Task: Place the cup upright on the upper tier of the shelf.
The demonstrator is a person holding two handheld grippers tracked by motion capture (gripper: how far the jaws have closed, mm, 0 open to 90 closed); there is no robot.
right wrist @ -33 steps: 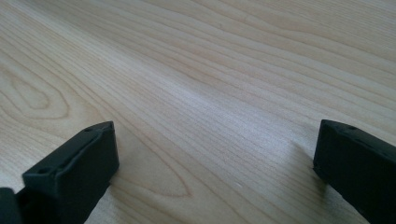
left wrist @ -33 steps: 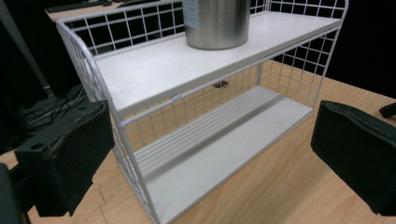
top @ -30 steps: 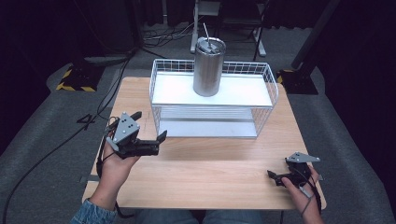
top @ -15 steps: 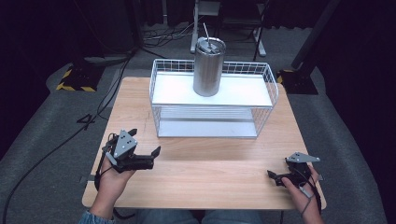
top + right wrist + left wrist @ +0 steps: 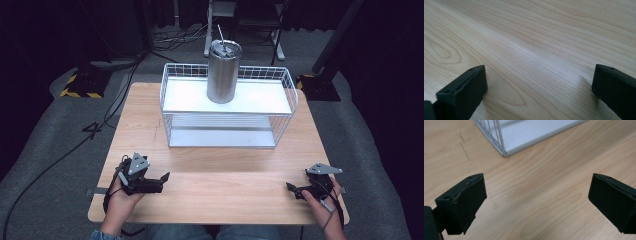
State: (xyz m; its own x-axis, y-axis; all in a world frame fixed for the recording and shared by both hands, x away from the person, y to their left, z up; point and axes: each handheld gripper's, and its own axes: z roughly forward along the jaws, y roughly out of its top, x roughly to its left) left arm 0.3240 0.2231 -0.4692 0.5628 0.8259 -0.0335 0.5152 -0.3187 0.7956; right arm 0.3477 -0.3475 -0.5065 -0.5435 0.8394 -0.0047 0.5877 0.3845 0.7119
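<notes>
A steel tumbler (image 5: 223, 71) with a lid and straw stands upright on the top shelf of a white wire rack (image 5: 227, 107) at the back of the wooden table (image 5: 220, 165). My left gripper (image 5: 162, 180) rests low at the table's front left, open, with nothing between its jaws. In the left gripper view the rack's corner (image 5: 504, 143) lies ahead and bare wood sits between the jaws of the left gripper (image 5: 537, 200). My right gripper (image 5: 292, 189) sits at the front right, open over bare wood, as the right gripper view confirms (image 5: 539, 87).
Dark grey floor surrounds the table, with cables (image 5: 75, 145) at the left and stand legs (image 5: 320, 80) behind the rack. The rack's lower shelf (image 5: 222, 136) holds nothing. Bare wood stretches between the two hands along the front of the table.
My left gripper has drawn back toward the front edge and dropped down to the table. The right gripper has stayed put.
</notes>
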